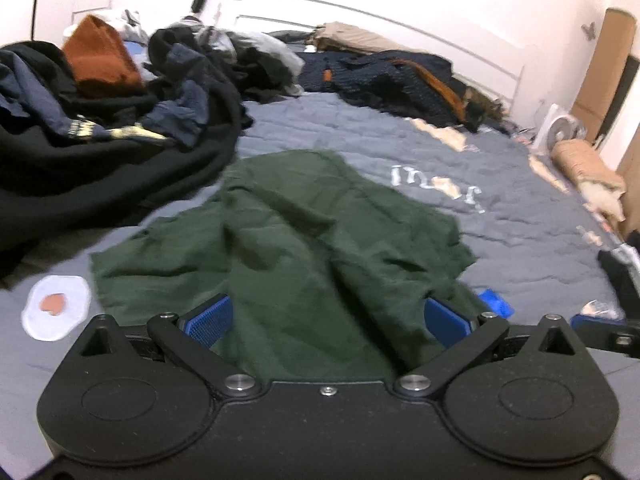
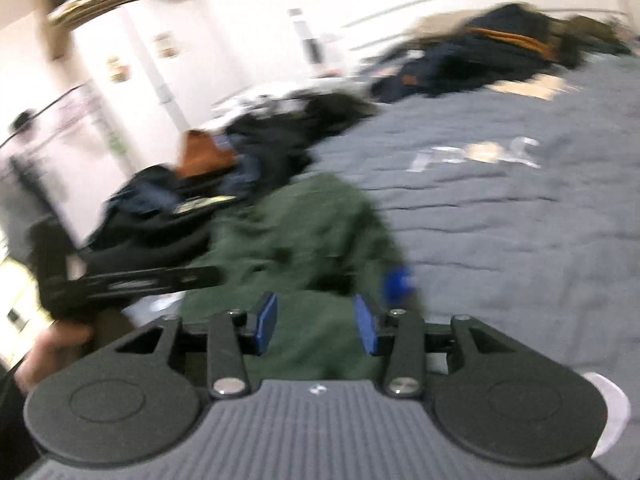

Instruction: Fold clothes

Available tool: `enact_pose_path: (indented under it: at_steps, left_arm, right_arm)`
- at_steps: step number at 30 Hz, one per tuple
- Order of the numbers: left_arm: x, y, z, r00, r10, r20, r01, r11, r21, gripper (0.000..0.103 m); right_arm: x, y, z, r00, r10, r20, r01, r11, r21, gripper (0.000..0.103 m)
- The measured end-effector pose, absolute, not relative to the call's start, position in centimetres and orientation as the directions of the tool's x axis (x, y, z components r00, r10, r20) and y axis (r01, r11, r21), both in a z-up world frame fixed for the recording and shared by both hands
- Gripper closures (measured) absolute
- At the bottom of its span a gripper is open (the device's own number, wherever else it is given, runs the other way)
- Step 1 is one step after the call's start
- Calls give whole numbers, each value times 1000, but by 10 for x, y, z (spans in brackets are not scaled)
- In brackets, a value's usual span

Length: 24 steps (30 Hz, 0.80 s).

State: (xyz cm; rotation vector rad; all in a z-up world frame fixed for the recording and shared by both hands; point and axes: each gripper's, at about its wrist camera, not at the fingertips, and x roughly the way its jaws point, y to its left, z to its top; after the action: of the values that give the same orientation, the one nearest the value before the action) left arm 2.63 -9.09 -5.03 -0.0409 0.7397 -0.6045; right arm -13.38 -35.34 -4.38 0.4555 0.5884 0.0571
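Observation:
A dark green garment (image 1: 304,248) lies crumpled and partly spread on the grey-blue bedspread (image 1: 500,184). My left gripper (image 1: 328,320) is open wide over its near end, and the cloth runs loosely between the blue pads (image 1: 208,320). In the blurred right wrist view the same green garment (image 2: 304,232) stretches away from my right gripper (image 2: 316,322). Its blue pads (image 2: 266,322) stand apart above the cloth and do not press on it. A small blue item (image 2: 398,280) shows at the cloth's right edge.
A big heap of dark clothes (image 1: 100,140) with a rust-orange piece (image 1: 100,60) fills the left of the bed. More dark garments (image 1: 400,76) lie at the far end. A white patch with a heart (image 1: 56,306) marks the spread. A hand (image 2: 52,340) is at lower left.

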Motion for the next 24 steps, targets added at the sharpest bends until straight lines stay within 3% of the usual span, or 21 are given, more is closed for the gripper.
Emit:
enact_pose_path:
  at_steps: [6,8,10,11,17,18,19,20,24]
  left_arm:
    - [21,-112,-55,548,-582,-602,535,796,-283,3]
    - [19,-121,-58,530,-595,-604,549,784,-291,11]
    - [19,-130,-62,509,-600,-618,554,777,-298,29]
    - [20,-134,-65,492,-600,-631,551,776,-307,34]
    - [31,-141,-78,433,-640,-634,510,754,-414,40]
    - [33,-141,-79,430,-647,-630,500,752,-430,43]
    - [36,-141,-80,426,-653,-626,490,749,-446,58]
    - [39,-139,-83,419,-658,-626,474,747,-467,66]
    - [44,-132,-91,394,-682,-617,421,730,-538,83]
  right_arm:
    - [-138,-373,-53,851,111,-513,160,876,455,60]
    - [-139,-374,-56,849,109,-518,167,874,457,60]
    - [-140,-374,-57,845,109,-523,166,877,451,60]
    - [-141,-374,-58,843,109,-527,165,880,445,60]
    - [-148,-375,-56,844,112,-525,163,878,450,59]
    - [-149,-376,-56,845,110,-522,164,877,452,59]
    - [-149,-376,-56,846,110,-522,165,876,452,59]
    - [-149,-376,-55,847,109,-521,165,876,453,59]
    - [-149,-377,-56,847,107,-521,166,878,449,59]
